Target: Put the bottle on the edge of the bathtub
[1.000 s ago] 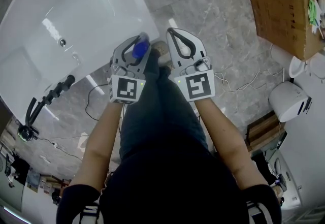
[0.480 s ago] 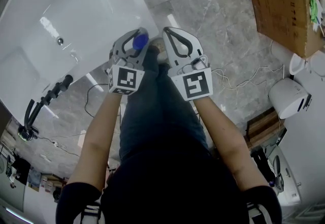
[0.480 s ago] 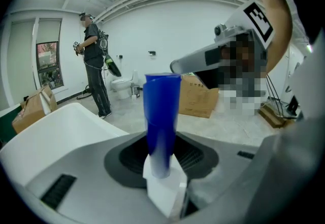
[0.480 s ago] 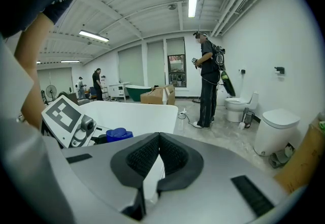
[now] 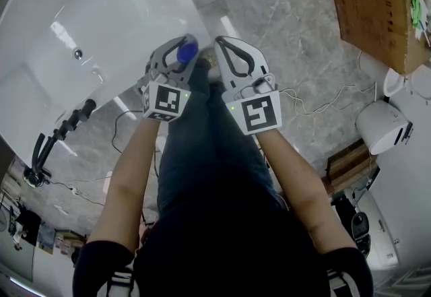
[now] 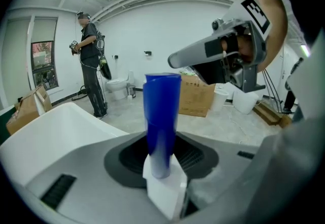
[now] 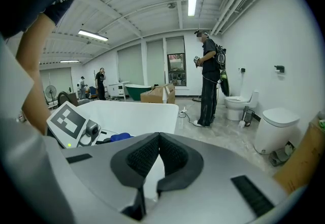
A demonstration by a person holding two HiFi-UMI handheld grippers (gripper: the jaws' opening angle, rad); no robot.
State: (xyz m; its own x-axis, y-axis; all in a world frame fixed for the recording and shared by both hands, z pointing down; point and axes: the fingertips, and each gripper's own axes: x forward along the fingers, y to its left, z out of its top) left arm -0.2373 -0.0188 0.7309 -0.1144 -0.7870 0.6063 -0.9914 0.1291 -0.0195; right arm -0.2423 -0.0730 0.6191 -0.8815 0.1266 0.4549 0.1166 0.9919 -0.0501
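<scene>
By tub (image 5: 101,19): cardbd box (image 5: 374,19), toilet (image 6: 118,86), person (image 6: 91,65).

head view: on the wearer, steep look-down, left gripper (image 5: 182,46) and right gripper (image 5: 225,43) near, bathtub (image 5: 81,13) upper-left | left gripper view: just behind own jaws, level across room | right gripper view: same, similar heading | both gripper views share: bathtub, standing person (image 6: 91,65), toilet (image 6: 119,87), each other's gripper
</scene>
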